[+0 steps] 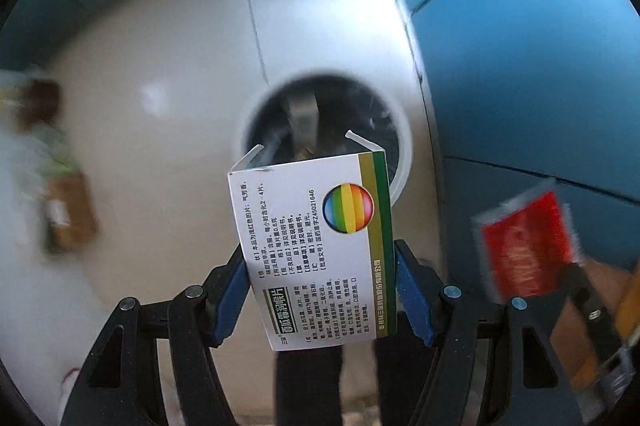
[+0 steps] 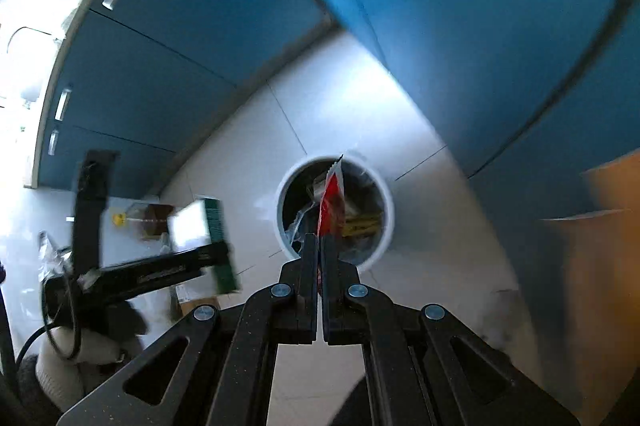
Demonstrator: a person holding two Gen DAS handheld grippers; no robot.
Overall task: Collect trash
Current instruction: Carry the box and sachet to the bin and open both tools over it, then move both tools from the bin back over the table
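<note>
My left gripper (image 1: 322, 290) is shut on a white medicine box (image 1: 316, 250) with a rainbow ball and a green stripe, its top flaps open. Beyond the box, on the floor, stands a round white trash bin (image 1: 402, 130) with a dark liner and trash inside. My right gripper (image 2: 320, 246) is shut on a thin red sachet (image 2: 332, 202), held edge-on over the same trash bin (image 2: 386, 194). The red sachet (image 1: 524, 242) and the right gripper show blurred at the right of the left wrist view. The medicine box (image 2: 200, 222) and left gripper appear at the left of the right wrist view.
Blue cabinet fronts (image 2: 460, 26) rise behind and to the right of the bin. The floor (image 1: 160, 106) is pale tile. A blurred brown and green heap (image 1: 56, 186) lies at the left. A cardboard-coloured surface (image 2: 600, 246) sits at the right edge.
</note>
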